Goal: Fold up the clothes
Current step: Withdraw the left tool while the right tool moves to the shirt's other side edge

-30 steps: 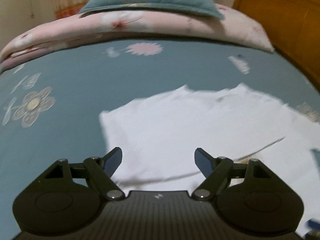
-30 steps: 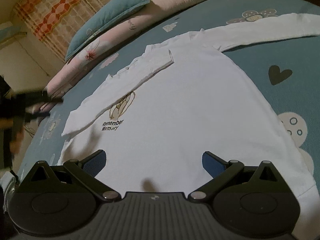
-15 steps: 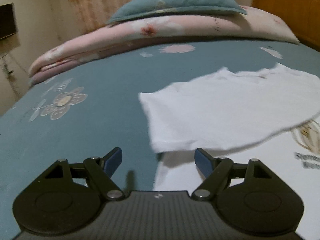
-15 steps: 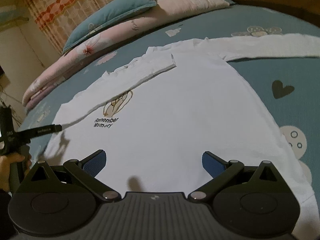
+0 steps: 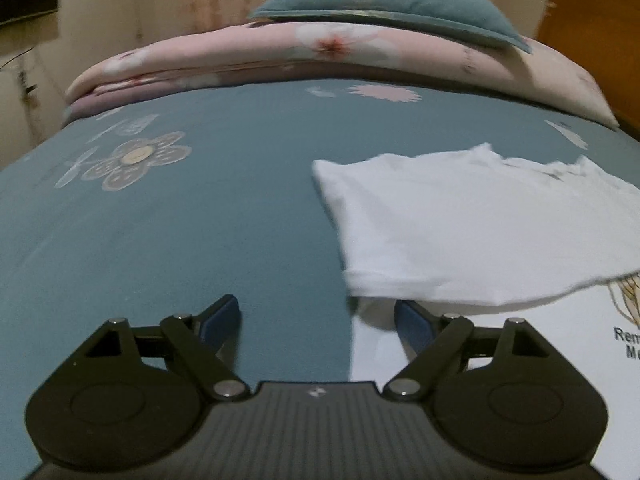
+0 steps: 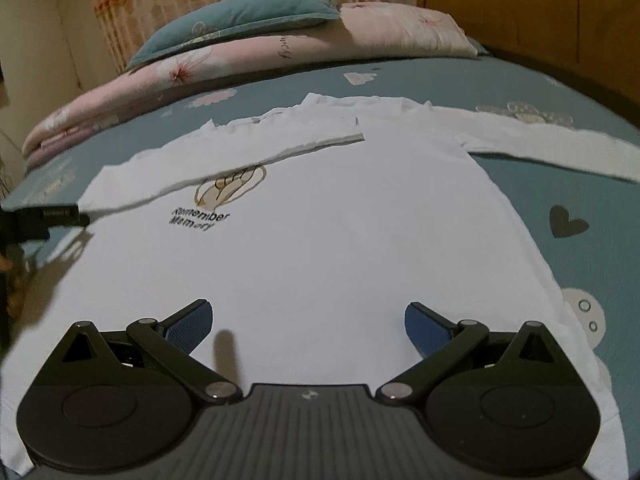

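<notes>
Left gripper (image 5: pixel 316 320), jaws spread and empty, low over the sheet (image 5: pixel 168 240) at the shirt's (image 6: pixel 320 248) edge. Right gripper (image 6: pixel 308 326), jaws spread and empty, above the shirt lying flat on the bed. One sleeve (image 6: pixel 240 148) is folded across the chest; the other sleeve (image 6: pixel 540 140) lies outstretched. Quilt (image 6: pixel 248 60) and pillow (image 6: pixel 240 16) behind.

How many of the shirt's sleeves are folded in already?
1. The left sleeve lies folded across the white shirt above the print; the right sleeve is stretched out on the bedsheet.
</notes>
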Demonstrator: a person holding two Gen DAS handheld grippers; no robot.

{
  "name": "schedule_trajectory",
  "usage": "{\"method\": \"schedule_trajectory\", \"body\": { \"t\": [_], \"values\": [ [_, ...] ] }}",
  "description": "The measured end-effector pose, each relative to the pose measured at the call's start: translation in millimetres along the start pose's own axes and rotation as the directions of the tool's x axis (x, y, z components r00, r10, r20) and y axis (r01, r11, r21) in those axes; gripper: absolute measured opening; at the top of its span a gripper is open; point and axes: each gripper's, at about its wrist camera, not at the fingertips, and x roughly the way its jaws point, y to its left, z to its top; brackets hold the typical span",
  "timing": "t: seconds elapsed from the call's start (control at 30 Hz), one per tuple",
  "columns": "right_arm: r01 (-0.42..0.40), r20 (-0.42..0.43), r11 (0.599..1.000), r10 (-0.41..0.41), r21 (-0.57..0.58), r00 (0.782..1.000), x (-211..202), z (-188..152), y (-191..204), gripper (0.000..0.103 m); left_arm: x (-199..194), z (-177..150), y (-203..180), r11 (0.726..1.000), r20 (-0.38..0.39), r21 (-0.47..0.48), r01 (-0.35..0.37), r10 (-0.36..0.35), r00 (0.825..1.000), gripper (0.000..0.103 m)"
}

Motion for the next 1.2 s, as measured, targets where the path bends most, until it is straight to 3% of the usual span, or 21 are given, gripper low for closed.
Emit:
{"method": "schedule_trajectory", "body": {
  "t": [0.07, 0.2, 0.4, 0.47, 0.57, 0.7, 0.8, 0.97, 1.1, 1.2],
  "values": [
    [0.023, 0.002, 0.999, -0.023, -0.030, 1.000, 1, -2, 5, 0.103, 5, 3, -3, 1.000, 0.017, 0.014, 0.005, -0.005, 1.000, 0.085],
    [0.067, 0.013, 0.993, -0.067, -0.093, 0.998, 4, -7, 15, 0.103, 17, 6, 13, 0.994, -0.012, -0.095, -0.051, 0.050, 0.999, 0.095],
    [0.062, 0.003, 0.993, -0.062, -0.103, 0.998, 5, -5, 14, 0.103, 12, 1, 7, 0.991, -0.029, -0.086, -0.105, 0.103, 0.994, 0.097],
    [0.023, -0.014, 0.995, -0.025, -0.093, 1.000, -1, 2, 11, 0.100, 13, 1, 8, 0.990, -0.036, -0.098, -0.103, 0.100, 0.994, 0.099],
    [-0.090, 0.000, 0.992, 0.090, -0.092, 0.996, -17, 23, 6, 0.085, 15, 3, 9, 0.989, -0.041, -0.100, -0.109, 0.105, 0.994, 0.100],
    [-0.206, 0.046, 0.975, 0.210, -0.087, 0.977, -35, 84, -3, 0.078, 15, 5, 11, 0.991, -0.057, -0.091, -0.100, 0.096, 0.994, 0.101],
    [-0.288, 0.025, 0.956, 0.287, 0.059, 0.958, -9, 122, -26, 0.067, 11, 8, 12, 0.997, -0.078, -0.036, -0.062, 0.059, 0.995, 0.100],
    [-0.376, -0.018, 0.868, 0.403, 0.325, 0.915, 54, 166, -67, 0.064, 0, 15, 15, 0.997, -0.082, 0.026, 0.074, -0.072, 0.994, 0.100],
    [-0.296, -0.062, 0.804, 0.380, 0.515, 0.923, 113, 157, -93, 0.064, -9, 18, 17, 0.981, -0.060, 0.045, 0.190, -0.187, 0.980, 0.100],
    [-0.278, -0.059, 0.756, 0.385, 0.592, 0.921, 142, 148, -106, 0.064, -16, 21, 19, 0.960, -0.046, 0.061, 0.275, -0.272, 0.961, 0.100]
  ]
}}
